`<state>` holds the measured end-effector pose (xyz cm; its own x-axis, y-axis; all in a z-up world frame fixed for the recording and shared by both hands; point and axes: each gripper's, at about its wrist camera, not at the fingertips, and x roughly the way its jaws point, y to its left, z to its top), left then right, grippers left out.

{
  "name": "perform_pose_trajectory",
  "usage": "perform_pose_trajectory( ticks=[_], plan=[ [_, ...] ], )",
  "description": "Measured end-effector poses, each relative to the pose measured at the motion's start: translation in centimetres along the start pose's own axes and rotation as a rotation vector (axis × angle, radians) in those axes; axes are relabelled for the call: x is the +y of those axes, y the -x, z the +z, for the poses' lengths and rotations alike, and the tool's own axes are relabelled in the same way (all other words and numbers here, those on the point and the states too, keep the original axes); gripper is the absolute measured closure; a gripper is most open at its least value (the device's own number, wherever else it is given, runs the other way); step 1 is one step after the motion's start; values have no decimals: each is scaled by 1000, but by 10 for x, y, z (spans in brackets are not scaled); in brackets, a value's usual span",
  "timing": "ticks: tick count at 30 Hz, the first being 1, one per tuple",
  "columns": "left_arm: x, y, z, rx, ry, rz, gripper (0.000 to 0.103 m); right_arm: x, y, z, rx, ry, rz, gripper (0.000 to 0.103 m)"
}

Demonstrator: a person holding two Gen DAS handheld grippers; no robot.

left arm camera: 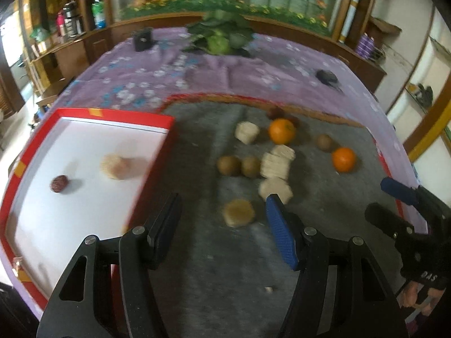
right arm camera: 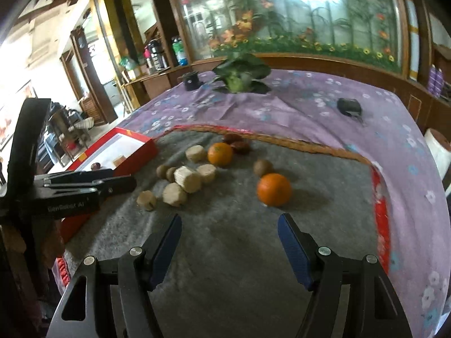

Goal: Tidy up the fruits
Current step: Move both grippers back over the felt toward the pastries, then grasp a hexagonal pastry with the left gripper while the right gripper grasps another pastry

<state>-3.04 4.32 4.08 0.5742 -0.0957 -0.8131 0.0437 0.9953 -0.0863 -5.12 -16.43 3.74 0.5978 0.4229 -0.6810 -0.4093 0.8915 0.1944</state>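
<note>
We are looking across a purple flowered cloth toward a glass panel painted with flowers, which is running along the back in a brown wooden frame. Wooden shelves (bottles are standing there) are lining the left, where daylight is pouring in.

This looks like a lived-in home, probably a dining or sitting room. A large surface wears a purple flowered cloth, with a grey mat laid on top. Behind it runs dark wooden cabinetry framing a big painted panel of flowers and bamboo. Bottles and flasks stand on a side shelf, and leafy greens lie on the cloth.
</note>
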Motion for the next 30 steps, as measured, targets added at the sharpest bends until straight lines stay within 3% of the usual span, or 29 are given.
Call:
perform_pose_trajectory(
  ticks=[8, 13, 18, 20, 21, 30],
  plan=[
    [-18, -10, -9, 41, -106, -5, 41, -11, -2, -6, 11, -17, 13, 34],
    [-4, -21, -15, 77, -65, -31, 41, -12, -7, -6, 12, -28, 45, 34],
    [-7, -24, -13, 55, -90, -38, 41, -9, -12, -5, 21, -15, 39, 34],
    [-8, -26, -11, 47, -96, -40, 49, -9, -14, -4, 23, -23, 42, 34],
    [-8, -29, -11, 50, -102, -34, 73, -10, -14, -4, 25, -26, 44, 34],
    [-4, -17, -14, 25, -121, -26, 76, 17, -26, 2, 48, 32, 90, 34]
  ],
)
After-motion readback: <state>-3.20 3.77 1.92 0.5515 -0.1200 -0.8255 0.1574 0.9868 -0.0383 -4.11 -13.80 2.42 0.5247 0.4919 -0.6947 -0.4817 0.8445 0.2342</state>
